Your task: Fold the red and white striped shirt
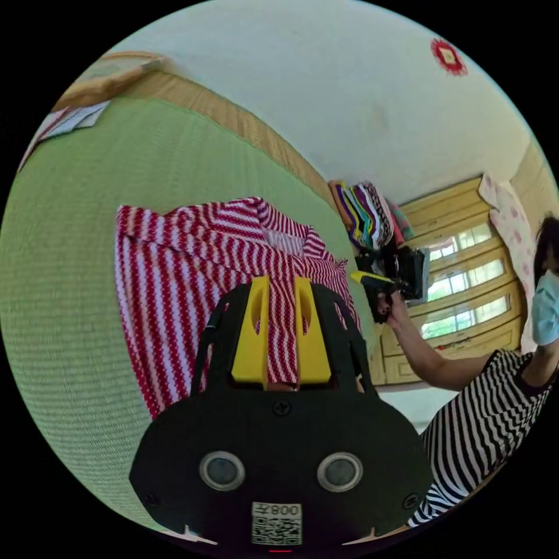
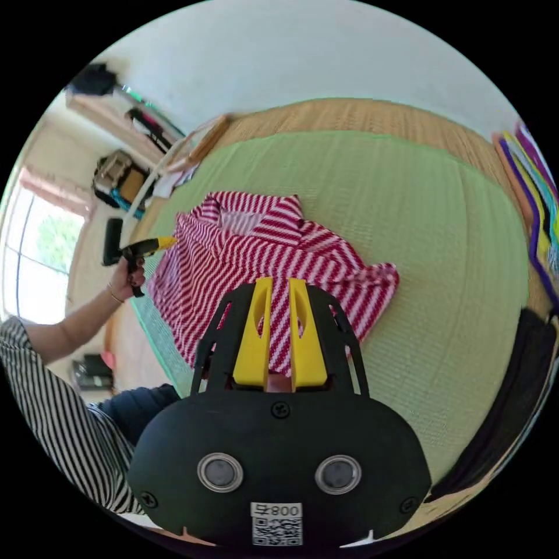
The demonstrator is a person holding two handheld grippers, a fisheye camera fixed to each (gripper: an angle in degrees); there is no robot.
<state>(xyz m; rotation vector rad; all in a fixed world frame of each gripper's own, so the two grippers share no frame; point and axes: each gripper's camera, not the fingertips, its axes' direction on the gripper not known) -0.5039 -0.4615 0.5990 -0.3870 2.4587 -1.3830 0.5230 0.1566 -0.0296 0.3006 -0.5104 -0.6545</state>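
Yellow jaws of the left gripper (image 1: 282, 326) sit nearest the lens, narrowly parted w/ nothing between them, raised off the mat. Straight ahead of its tips, w/ clear air between, lies the red and white striped shirt (image 1: 192, 279), spread on a green mat (image 1: 75, 262), collar at the far end, long axis running roughly away from the gripper. Right gripper (image 2: 280, 326) mirrors that: jaws a narrow slit apart, empty, the shirt (image 2: 273, 256) dead ahead but not touched, one side already bunched inward toward the body. Across the shirt the person's hand (image 2: 125, 279) holds the other gripper up off the cloth, forearm lifted and bent at the elbow; same raised pose seen from the left gripper view, hand (image 1: 396, 308) up beside a stack of folded clothes (image 1: 367, 212). Judgement: neither gripper is clearly nearer; both hang over the hem end, so next grasp likely drops to the near edge or a sleeve, then folds toward the collar.
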